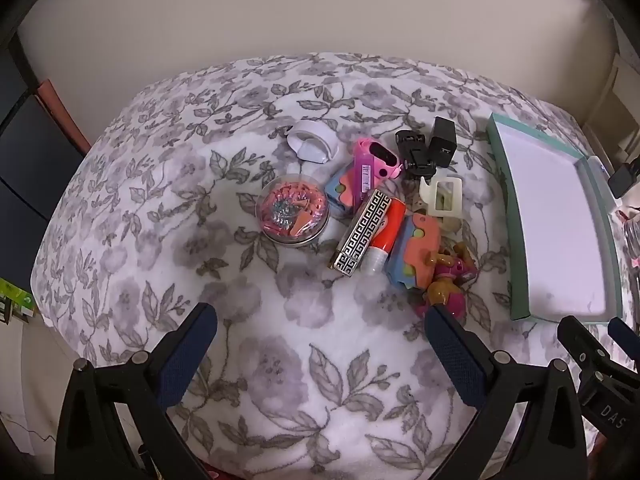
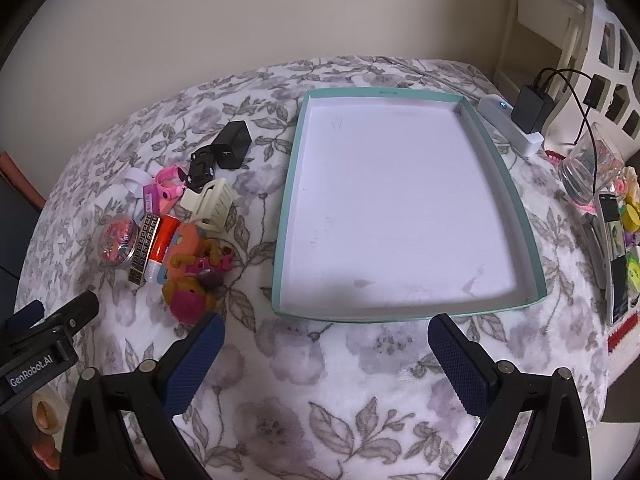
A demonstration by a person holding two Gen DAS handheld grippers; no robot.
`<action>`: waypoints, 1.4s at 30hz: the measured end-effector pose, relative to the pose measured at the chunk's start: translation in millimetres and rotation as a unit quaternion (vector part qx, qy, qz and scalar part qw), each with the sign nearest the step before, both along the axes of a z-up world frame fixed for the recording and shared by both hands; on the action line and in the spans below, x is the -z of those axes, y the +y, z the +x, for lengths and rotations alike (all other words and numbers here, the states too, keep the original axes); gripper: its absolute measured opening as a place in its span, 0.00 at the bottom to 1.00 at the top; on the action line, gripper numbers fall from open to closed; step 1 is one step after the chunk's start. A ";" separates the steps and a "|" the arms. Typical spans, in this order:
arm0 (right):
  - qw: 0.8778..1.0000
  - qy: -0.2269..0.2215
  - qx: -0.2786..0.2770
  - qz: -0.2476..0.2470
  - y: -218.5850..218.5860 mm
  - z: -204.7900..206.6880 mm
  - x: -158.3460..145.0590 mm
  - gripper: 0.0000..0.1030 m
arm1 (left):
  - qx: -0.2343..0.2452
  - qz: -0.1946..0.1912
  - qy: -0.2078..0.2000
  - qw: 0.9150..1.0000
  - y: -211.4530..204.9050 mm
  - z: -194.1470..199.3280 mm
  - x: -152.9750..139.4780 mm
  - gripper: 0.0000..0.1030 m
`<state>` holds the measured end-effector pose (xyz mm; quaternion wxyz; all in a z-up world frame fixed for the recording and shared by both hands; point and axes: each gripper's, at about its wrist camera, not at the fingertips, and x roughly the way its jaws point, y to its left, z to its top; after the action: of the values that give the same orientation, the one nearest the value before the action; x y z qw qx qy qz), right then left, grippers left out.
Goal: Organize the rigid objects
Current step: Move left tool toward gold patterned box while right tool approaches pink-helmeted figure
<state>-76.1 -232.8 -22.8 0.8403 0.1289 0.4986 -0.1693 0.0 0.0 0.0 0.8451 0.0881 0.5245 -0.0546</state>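
L gripper [image 1: 320, 344] hangs w/ jaws spread wide, nothing btwn them, tilted down over bare floral blanket [image 1: 248, 380] at the bed's near edge; R gripper [image 2: 326, 344] same, wide open & empty, just short of the near rim of the teal tray [image 2: 280, 216]. Tray is empty, white inside, lying toward the bed's right side, its far right corner near a white power strip [image 2: 508, 120] w/ black plug. Task things sit in one tight heap left of tray, mid-bed: round clear tin [image 1: 292, 212] of pink bits at the heap's left, patterned flat box [image 1: 362, 236], red glue stick [image 1: 384, 236] touching it, orange/blue toy block [image 1: 416, 248], pink doll [image 1: 448, 284] nearest the L gripper's right finger, cream hair clip [image 1: 442, 196], pink watch [image 1: 380, 156], black charger [image 1: 442, 140] & white piece [image 1: 312, 144] at the far side. Risks, as I judge: items overlap, so closing on one prob drags or tips a neighbour; glue stick could roll; soft blanket may bunch under pads; doll's shape is awkward to pinch. Both grippers sit close together, so crossing paths to the tray could clash. Open room: plenty of bare blanket at near edge & left side; right edge is cluttered w/ jar [image 2: 584, 168], phone, cables.
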 end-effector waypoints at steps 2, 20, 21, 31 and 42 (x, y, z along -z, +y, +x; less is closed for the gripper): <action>1.000 0.000 0.000 -0.001 0.0 -0.3 -0.2 1.00 | 0.000 0.001 0.000 1.000 0.3 -0.2 0.3 1.00; 1.000 0.006 -0.001 -0.003 -0.5 1.7 2.3 1.00 | -0.004 0.012 -0.010 1.000 6.2 -1.3 1.5 1.00; 1.000 0.007 -0.002 -0.004 -0.1 2.2 2.7 1.00 | -0.006 0.015 -0.012 1.000 4.3 1.0 1.5 1.00; 1.000 0.015 -0.002 -0.001 0.6 11.6 3.0 1.00 | -0.038 -0.007 0.004 0.999 6.7 16.8 9.3 1.00; 0.998 -0.005 -0.062 0.012 26.2 65.9 -12.2 1.00 | -0.101 -0.029 0.023 0.994 10.8 64.7 -0.5 1.00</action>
<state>-10.1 -206.6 -10.6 0.8499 0.1083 0.5037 -0.1102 64.7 10.8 0.5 0.8362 0.0088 0.5481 0.0133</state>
